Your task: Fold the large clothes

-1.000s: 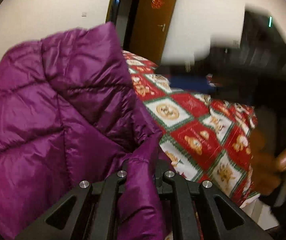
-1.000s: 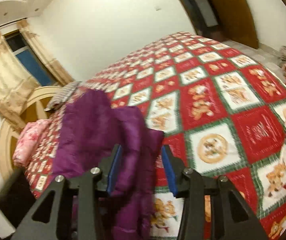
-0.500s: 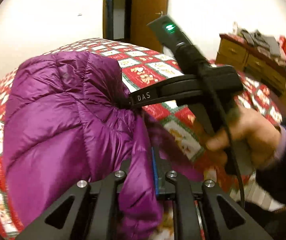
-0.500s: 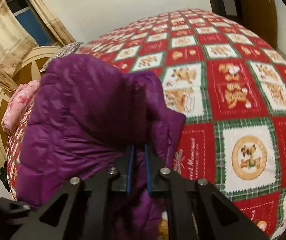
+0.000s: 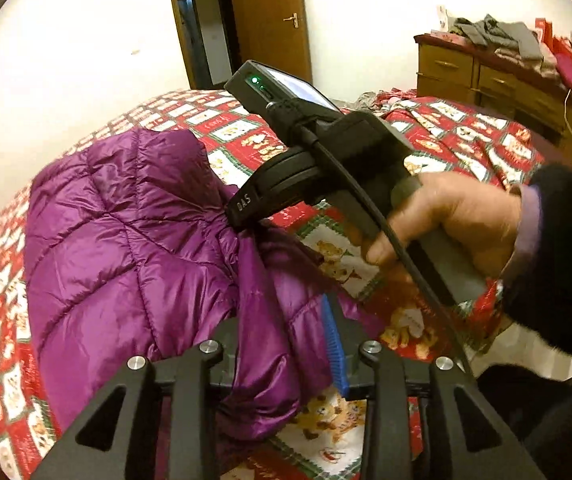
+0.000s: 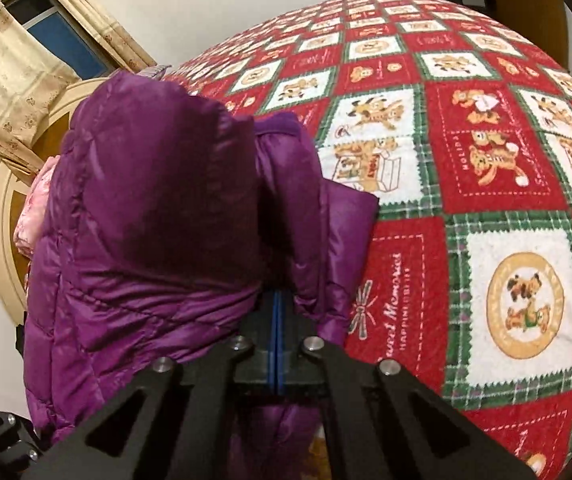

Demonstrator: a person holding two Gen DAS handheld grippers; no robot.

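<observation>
purple down jacket [image 5: 134,248] heaped on bed quilt [image 6: 485,184], near its edge | left gripper [image 5: 286,328] jaws opening, sleeve fabric slack between | right gripper [image 6: 277,320] pressed together beside jacket folds, pinch on cloth unclear | risk: slick sleeve drops; fold springs open

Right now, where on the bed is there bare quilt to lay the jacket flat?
Free: the patterned quilt right of the purple jacket, toward the door. Crowded: the near edge, where the right gripper and left gripper meet the jacket; clothes clutter the dresser.
</observation>
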